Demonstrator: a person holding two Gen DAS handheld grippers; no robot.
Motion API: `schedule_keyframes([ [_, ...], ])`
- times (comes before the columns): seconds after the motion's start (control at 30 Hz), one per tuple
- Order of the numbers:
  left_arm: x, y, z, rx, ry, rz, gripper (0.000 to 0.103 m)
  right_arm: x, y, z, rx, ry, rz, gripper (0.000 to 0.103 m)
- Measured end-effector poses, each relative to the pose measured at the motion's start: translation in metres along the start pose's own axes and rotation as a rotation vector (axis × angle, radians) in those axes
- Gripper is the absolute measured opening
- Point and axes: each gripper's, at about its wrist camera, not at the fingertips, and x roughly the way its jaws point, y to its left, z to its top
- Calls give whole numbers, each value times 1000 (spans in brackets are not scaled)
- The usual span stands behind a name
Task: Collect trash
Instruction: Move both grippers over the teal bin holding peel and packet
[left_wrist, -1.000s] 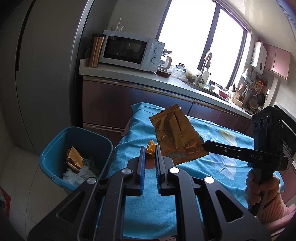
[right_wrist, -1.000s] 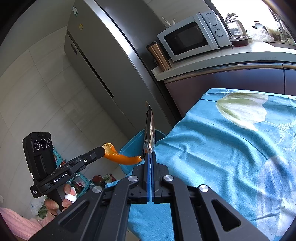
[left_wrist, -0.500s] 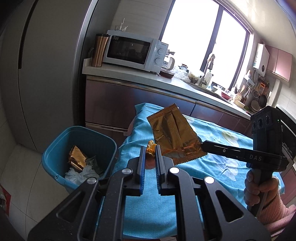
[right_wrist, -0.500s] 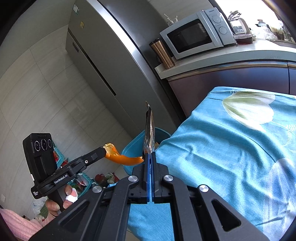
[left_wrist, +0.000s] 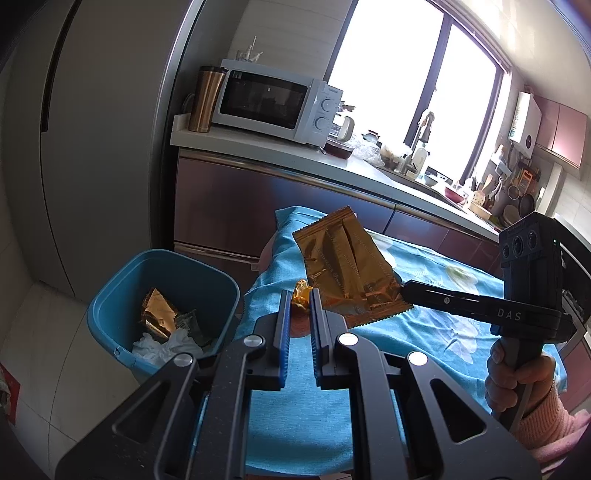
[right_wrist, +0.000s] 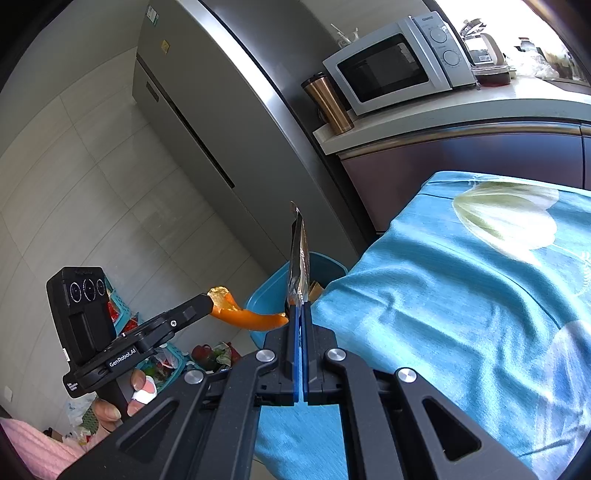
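Two tongs in the air at the near-left corner of the desk, which wears a blue flowered cloth. Right tongs pressed together, pinching a gold foil wrapper by its bottom edge; wrapper stands up edge-on in the right wrist view, flat face showing in the left wrist view, clear of the cloth. Left tongs nearly closed, pinching an orange peel; the peel curves out past the tips and its far end sits just beside the right tongs, touching or not, cannot tell. Blue bin on the floor just beside the desk's left edge, below and left of both tongs, mouth open. Inside: another gold wrapper and crumpled white tissue, about half the bin still free. Cloth edge hangs over the desk side right next to the bin rim. Open tiled floor left of the bin; fridge and counter with a microwave stand behind, well apart.
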Motion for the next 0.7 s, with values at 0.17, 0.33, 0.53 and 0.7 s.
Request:
schedule_keyframes([
  [0.17, -1, 1, 0, -3, -2, 6, 10, 3, 2, 0, -1, 3, 6, 0],
  [0.33, -4, 3, -1, -6, -6, 17, 10, 6, 2, 1, 1, 7, 11, 0],
  [0.53, -6, 4, -2, -13, -8, 26, 10, 10, 3, 3, -1, 12, 18, 0],
  [0.7, -6, 6, -1, -18, -6, 32, 10, 14, 5, 4, 0, 17, 24, 0],
])
